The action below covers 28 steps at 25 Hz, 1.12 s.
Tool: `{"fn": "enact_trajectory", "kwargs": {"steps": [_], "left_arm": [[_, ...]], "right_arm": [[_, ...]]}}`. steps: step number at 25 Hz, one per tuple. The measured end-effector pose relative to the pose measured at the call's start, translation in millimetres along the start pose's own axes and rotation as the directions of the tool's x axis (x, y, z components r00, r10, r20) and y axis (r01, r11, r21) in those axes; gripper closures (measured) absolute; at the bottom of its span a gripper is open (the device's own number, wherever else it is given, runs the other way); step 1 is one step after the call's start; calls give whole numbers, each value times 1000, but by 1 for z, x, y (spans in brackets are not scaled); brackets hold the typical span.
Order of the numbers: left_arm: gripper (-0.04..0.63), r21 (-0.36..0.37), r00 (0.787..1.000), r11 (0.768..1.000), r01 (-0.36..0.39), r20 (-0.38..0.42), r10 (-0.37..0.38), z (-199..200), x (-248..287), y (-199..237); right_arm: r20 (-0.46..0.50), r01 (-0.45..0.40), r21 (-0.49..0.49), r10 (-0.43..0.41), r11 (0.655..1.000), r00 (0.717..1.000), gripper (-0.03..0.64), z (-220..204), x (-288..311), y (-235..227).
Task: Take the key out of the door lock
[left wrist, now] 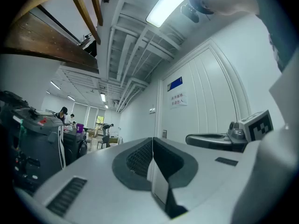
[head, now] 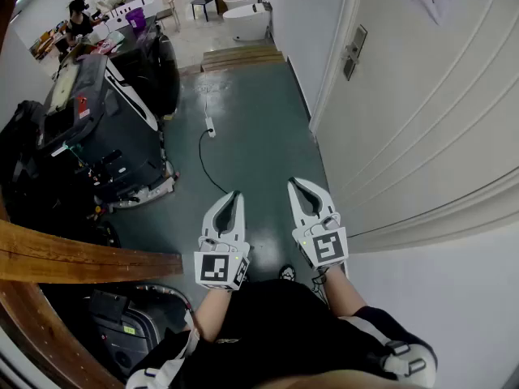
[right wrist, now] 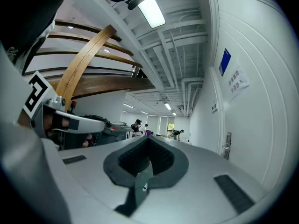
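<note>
The white door [head: 422,112] runs along the right side of the head view. Its metal lock plate with handle [head: 353,53] is far ahead, and shows small in the left gripper view [left wrist: 164,134] and the right gripper view [right wrist: 227,146]. A key is too small to make out. My left gripper [head: 235,195] and right gripper [head: 298,184] are held side by side above the green floor, well short of the lock. Both are shut with nothing between the jaws [left wrist: 152,142] [right wrist: 148,141].
Large black machines [head: 97,136] stand on the left. A power strip [head: 211,126] with a black cable lies on the floor ahead. A wooden beam [head: 81,258] crosses at lower left. Wooden boards [head: 243,55], toilets [head: 243,19] and people at tables are at the far end.
</note>
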State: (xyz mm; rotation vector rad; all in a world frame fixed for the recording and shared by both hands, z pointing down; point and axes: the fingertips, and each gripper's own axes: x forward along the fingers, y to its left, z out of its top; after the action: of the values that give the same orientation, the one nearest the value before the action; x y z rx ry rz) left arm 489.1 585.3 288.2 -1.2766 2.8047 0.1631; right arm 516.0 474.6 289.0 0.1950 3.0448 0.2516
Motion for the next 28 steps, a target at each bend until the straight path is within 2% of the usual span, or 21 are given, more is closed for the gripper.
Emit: {"fn": "enact_trajectory", "kwargs": {"steps": [4,8,13,19,25,26,28], "left_arm": [[571,4,1000,1000,9,-4,-9,-8,9,-27],[571,-8,1000,1000,0,-10,0,-21,18,-55],[571,-23,999,1000,-2,-40,1,-36,17,-89],[569,-8,994,1000,-9,-110,8,-58,22,-87],[563,-27,984,999,33,-175,-37,-83,42,-92],[537,-34,983,999,37,-177,-43,-87,48,-91],[437,-50,982,998,39,-181,-48,-93,61,-86]], "right_arm": [[-10,-13,3,13,1000,1000,609,-6,-16,-18],[-72,-6,34,8,999,997,609,-14,-34,-39],[-44,-32,72,35,997,998,609,-30,-59,-57],[-52,9,116,-3,993,999,609,-47,-66,-77],[-76,17,104,-9,994,997,609,-62,-63,-90],[-82,17,104,-9,994,997,609,-66,-59,-93],[-94,15,104,-5,994,996,609,-72,-50,-98]]}}
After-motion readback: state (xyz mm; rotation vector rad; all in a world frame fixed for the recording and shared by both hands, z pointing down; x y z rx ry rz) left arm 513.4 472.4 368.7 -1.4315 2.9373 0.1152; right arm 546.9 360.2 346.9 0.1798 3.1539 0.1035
